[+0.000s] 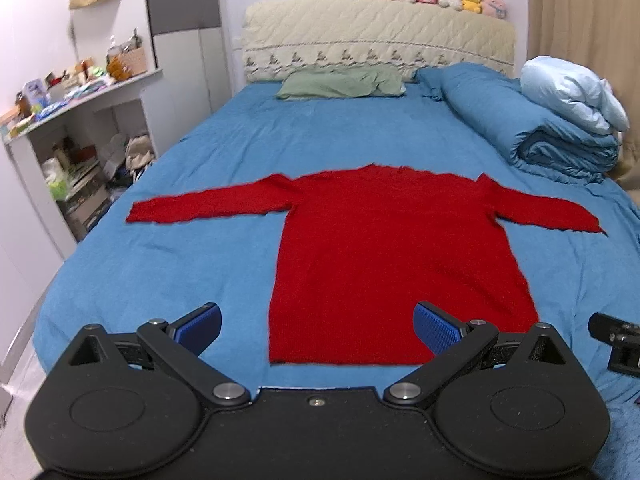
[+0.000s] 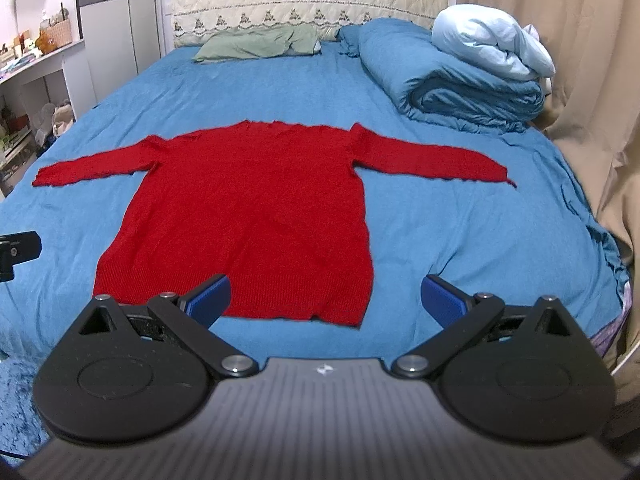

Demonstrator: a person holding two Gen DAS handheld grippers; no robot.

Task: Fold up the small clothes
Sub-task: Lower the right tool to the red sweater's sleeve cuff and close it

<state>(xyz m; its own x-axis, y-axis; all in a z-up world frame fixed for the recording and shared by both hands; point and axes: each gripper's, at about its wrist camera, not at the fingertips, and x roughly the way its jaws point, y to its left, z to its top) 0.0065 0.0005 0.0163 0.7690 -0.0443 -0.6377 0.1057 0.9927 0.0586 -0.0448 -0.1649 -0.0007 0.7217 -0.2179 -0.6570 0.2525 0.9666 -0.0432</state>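
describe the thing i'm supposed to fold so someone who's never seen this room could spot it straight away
Start at the big bed with the blue sheet that fills the room. In the middle of it, nearer the foot than the green pillow, lies the red sweater, flat, with both long sleeves spread out sideways. It is the only red thing on the bed; the rolled blue duvet sits apart by the headboard.

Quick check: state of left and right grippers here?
Left gripper: open, holding nothing, above the red sweater hem.
Right gripper: open, holding nothing.
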